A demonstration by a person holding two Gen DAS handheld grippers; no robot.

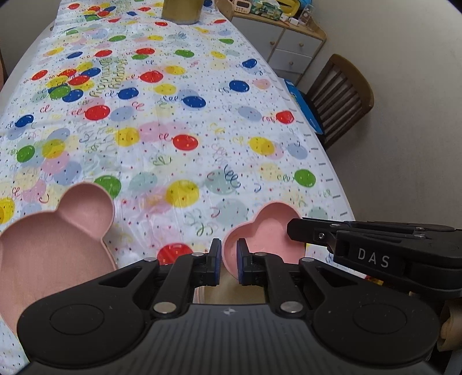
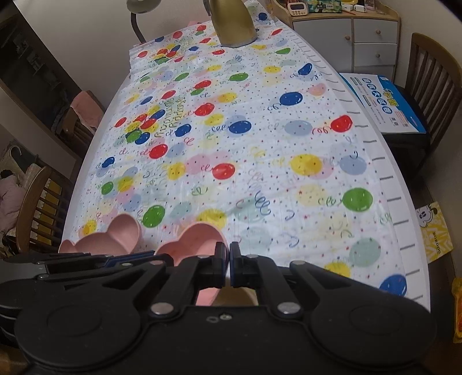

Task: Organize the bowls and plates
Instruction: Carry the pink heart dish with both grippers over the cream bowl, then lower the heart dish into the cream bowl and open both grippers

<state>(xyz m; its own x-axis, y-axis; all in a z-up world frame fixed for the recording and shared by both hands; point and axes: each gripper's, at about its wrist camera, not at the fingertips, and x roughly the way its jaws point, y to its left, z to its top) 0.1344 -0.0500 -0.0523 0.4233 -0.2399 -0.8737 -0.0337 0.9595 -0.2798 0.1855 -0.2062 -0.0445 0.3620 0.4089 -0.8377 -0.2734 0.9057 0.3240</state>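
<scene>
A pink heart-shaped bowl (image 1: 265, 233) is held above the near end of the balloon-print table. My left gripper (image 1: 229, 256) is shut on its left rim. My right gripper (image 2: 229, 259) is shut on its right rim; the right gripper also shows in the left wrist view (image 1: 291, 228), its tips at the bowl's right edge. The bowl also shows in the right wrist view (image 2: 196, 239). A pink bear-shaped divided plate (image 1: 55, 242) lies on the table to the left of the bowl, also visible in the right wrist view (image 2: 109, 236). Something beige and pink lies under the bowl, mostly hidden.
A gold lamp base (image 1: 181, 11) stands at the table's far end. A wooden chair (image 1: 340, 98) with a blue box (image 2: 384, 101) is at the right, drawers (image 2: 346, 40) behind. Chairs (image 2: 37, 207) stand on the left side.
</scene>
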